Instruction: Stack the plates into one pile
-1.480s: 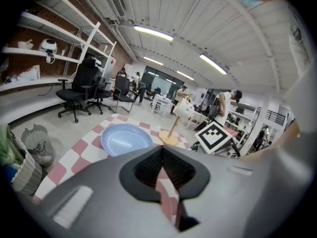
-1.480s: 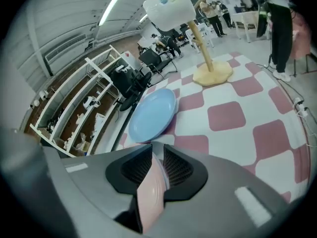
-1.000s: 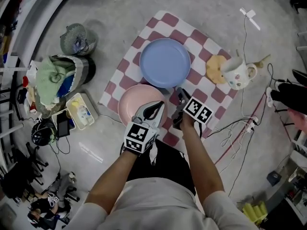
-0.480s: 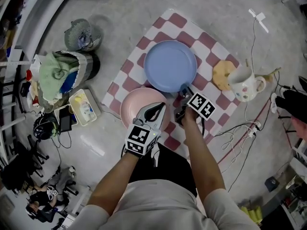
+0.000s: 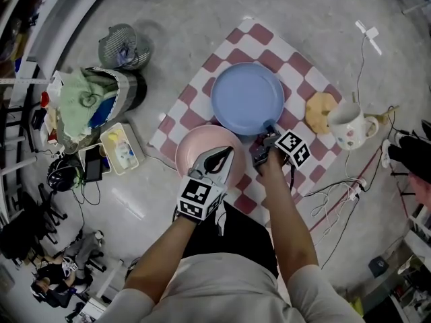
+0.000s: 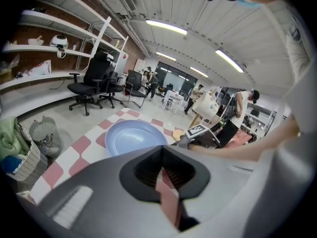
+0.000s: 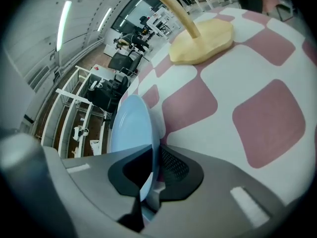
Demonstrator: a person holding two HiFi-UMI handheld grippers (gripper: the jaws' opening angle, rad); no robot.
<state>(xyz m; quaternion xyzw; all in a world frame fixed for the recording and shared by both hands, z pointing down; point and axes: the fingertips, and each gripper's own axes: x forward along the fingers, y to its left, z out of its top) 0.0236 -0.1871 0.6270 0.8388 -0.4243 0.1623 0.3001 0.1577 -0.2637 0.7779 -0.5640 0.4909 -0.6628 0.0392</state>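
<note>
Blue round glossy plate point(image 5: 247, 98) sits mid checked cloth point(image 5: 264, 40), rim clamped by your right gripper point(image 5: 268, 136); your left gripper point(image 5: 222, 155) pinches the pink round plate point(image 5: 199, 148) at the cloth's near edge. Stiff, slick, likely breakable: grip rims deep.

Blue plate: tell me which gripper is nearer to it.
Right. The right gripper is clamped on the near rim of the blue plate; the left gripper grips the rim of the pink plate, apart from the blue plate.
</note>
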